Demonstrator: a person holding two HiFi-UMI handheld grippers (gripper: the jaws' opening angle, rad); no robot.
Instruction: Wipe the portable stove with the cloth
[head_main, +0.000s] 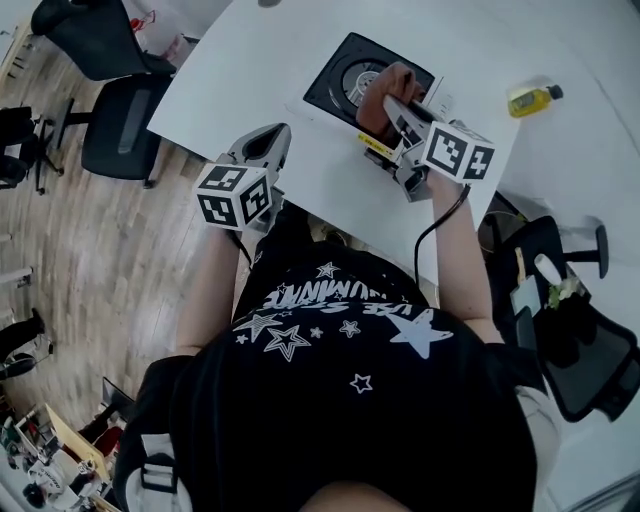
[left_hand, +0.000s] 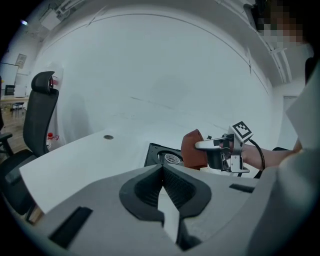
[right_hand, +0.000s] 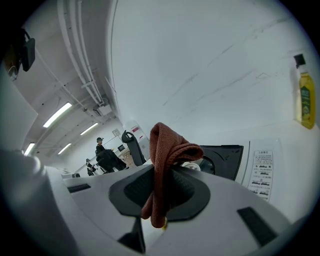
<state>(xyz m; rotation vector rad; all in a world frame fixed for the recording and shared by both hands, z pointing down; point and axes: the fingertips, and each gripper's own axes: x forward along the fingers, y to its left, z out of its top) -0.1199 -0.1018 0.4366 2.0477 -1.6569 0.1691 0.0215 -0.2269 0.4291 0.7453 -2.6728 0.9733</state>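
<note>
The portable stove (head_main: 345, 72) is black with a round burner and lies on the white table (head_main: 230, 90); it also shows in the left gripper view as the stove (left_hand: 155, 154) and in the right gripper view as the stove (right_hand: 225, 160). My right gripper (head_main: 392, 104) is shut on a folded rust-brown cloth (head_main: 385, 100), held over the stove's near right part. In the right gripper view the cloth (right_hand: 165, 165) stands pinched between the jaws. My left gripper (head_main: 268, 142) hovers at the table's near edge, left of the stove, jaws together and empty.
A small bottle of yellow liquid (head_main: 532, 99) lies on the table right of the stove, seen upright as the bottle (right_hand: 304, 100). A printed sheet (right_hand: 262, 167) lies beside the stove. Black office chairs (head_main: 110, 90) stand left of the table; another chair (head_main: 585, 360) is at right.
</note>
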